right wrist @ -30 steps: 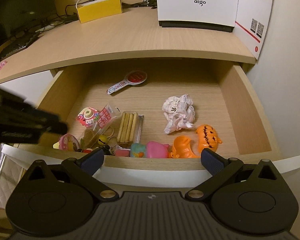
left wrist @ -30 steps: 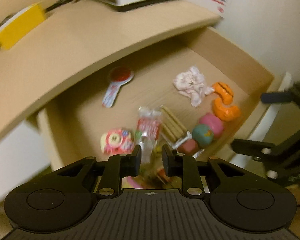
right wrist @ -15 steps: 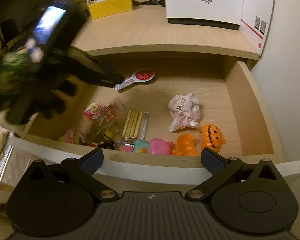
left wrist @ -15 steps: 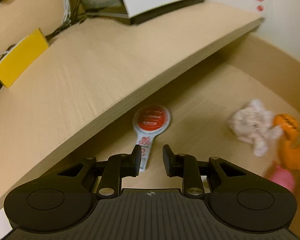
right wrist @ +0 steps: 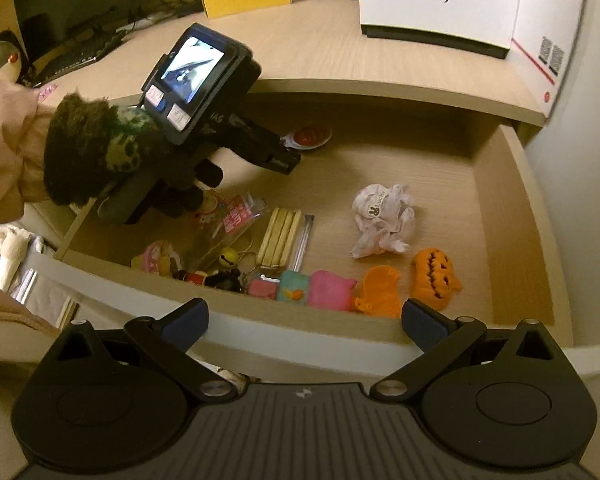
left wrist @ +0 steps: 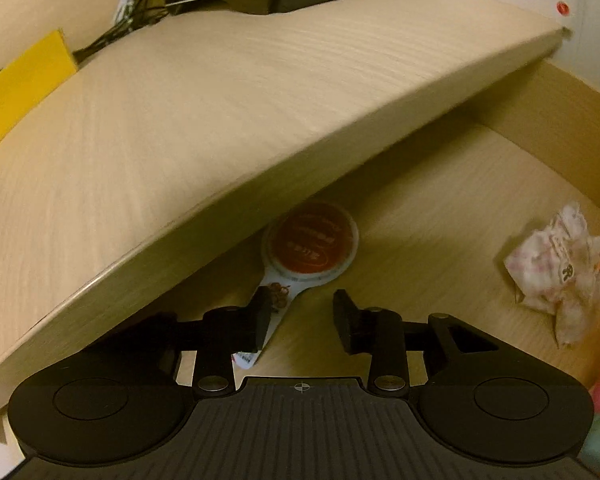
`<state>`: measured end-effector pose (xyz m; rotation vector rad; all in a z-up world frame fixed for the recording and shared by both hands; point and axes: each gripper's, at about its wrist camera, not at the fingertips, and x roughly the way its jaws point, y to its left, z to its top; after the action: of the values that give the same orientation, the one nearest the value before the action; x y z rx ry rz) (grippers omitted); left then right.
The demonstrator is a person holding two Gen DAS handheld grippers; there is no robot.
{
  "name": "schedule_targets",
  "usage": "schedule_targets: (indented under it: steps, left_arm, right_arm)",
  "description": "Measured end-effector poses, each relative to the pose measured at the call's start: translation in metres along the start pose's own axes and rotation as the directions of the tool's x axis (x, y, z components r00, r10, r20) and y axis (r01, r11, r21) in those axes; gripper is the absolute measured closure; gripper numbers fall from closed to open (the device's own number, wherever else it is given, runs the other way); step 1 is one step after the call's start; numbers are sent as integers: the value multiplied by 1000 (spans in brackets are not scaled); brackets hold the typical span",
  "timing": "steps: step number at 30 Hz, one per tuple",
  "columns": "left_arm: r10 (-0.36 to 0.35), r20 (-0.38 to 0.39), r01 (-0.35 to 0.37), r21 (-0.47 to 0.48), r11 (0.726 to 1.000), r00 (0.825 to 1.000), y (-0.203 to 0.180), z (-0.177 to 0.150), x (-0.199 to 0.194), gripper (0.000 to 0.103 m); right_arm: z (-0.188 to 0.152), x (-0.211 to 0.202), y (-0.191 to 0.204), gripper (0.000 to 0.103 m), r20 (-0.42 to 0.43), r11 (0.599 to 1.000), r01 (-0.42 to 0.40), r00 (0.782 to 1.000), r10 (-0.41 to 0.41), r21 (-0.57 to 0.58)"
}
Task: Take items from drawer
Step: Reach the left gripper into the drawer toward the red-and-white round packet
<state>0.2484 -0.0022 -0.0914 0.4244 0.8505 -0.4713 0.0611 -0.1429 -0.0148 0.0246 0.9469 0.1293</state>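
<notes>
Reaching into the open drawer [right wrist: 512, 216], the left gripper [left wrist: 302, 312] sits low centre in its own view, jaws partly spread and just been opening, gripping nothing. A red-faced paddle-shaped toy [left wrist: 312, 240] lies flat just beyond the tips, round head half under the desktop [left wrist: 220, 120] edge, its handle running down beside the left finger [left wrist: 260, 316]. Lower in the right wrist view, the right gripper [right wrist: 304, 318] hangs wide open above the drawer's front edge, empty.
</notes>
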Motion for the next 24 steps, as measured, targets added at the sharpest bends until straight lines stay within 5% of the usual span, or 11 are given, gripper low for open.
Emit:
schedule_targets:
  steps: [4, 6, 10, 13, 16, 20, 24]
  left_arm:
    - [-51, -16, 49, -88, 995, 999, 15, -3, -3, 71]
    - [-132, -61, 125, -104, 987, 989, 19, -6, -4, 86]
    - [-269, -94, 256, -128, 958, 959, 21, -7, -12, 85]
    - [-294, -10, 291, -114, 950, 956, 28, -6, -31, 85]
    - [-321, -22, 315, -149, 938, 947, 38, -4, -41, 83]
    - [-153, 42, 157, -96, 983, 987, 33, -7, -50, 83]
    - [-32, 74, 35, -36, 999, 997, 11, -12, -44, 83]
  right_arm:
    - [36, 4, -16, 6, 55, 997, 81, 995, -82, 16]
    - [54, 16, -22, 6, 51, 994, 105, 993, -106, 27]
    - [73, 43, -20, 6, 54, 992, 127, 990, -127, 4]
    - [77, 65, -20, 6, 24, 987, 161, 987, -161, 13]
    - [76, 85, -19, 6, -8, 977, 208, 978, -208, 38]
    - [68, 105, -20, 10, -98, 979, 199, 976, -193, 52]
    - [62, 102, -18, 10, -105, 987, 159, 982, -155, 32]
